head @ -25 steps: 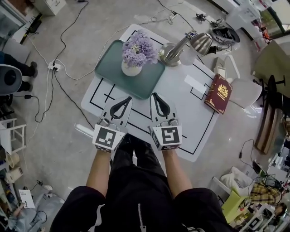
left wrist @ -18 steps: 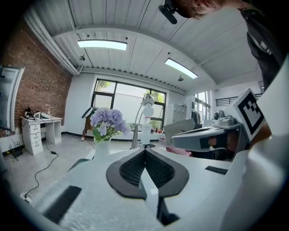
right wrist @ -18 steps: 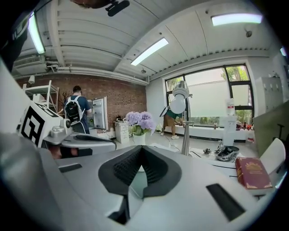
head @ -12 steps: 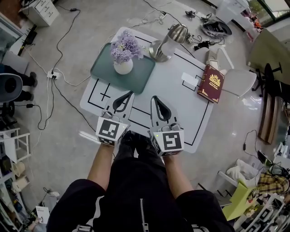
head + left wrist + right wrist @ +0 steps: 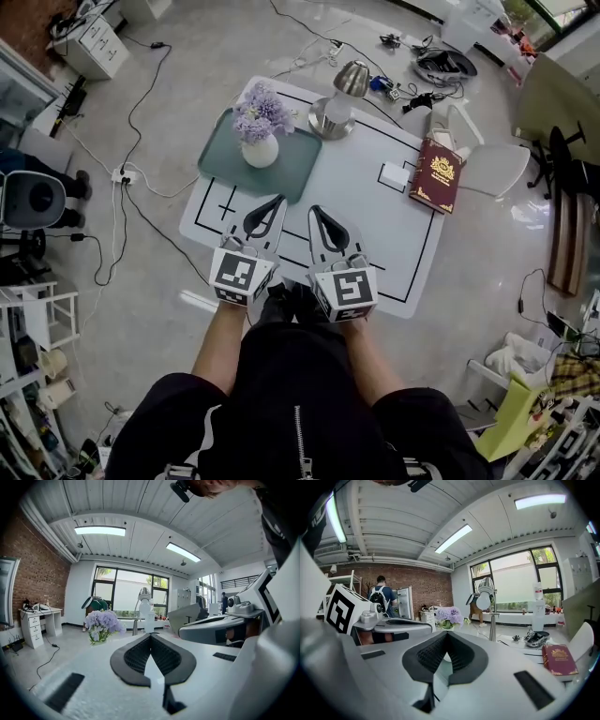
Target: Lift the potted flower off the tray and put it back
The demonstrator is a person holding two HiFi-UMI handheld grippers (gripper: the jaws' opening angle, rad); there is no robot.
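The potted flower (image 5: 260, 127), lilac blooms in a white pot, stands on the teal tray (image 5: 295, 173) at the white table's far left. Both grippers hover over the table's near side with nothing in them. My left gripper (image 5: 277, 200) is shut, its tips just short of the tray's near edge. My right gripper (image 5: 313, 210) is shut beside it, to the right of the tray. In the left gripper view the shut left gripper (image 5: 151, 635) points just right of the flower (image 5: 103, 622). The right gripper (image 5: 446, 634) has the flower (image 5: 449, 615) straight ahead, well beyond its tips.
A silver desk lamp (image 5: 337, 98) stands right of the tray. A red book (image 5: 436, 175) lies at the table's right edge (image 5: 427, 253), a white chair (image 5: 487, 159) beyond it. Cables trail over the floor (image 5: 141, 141). A person with a backpack (image 5: 380, 597) stands far off.
Both grippers have risen a little above the table, still shut and empty. The table and tray look smaller and farther below. The potted flower stays on the tray.
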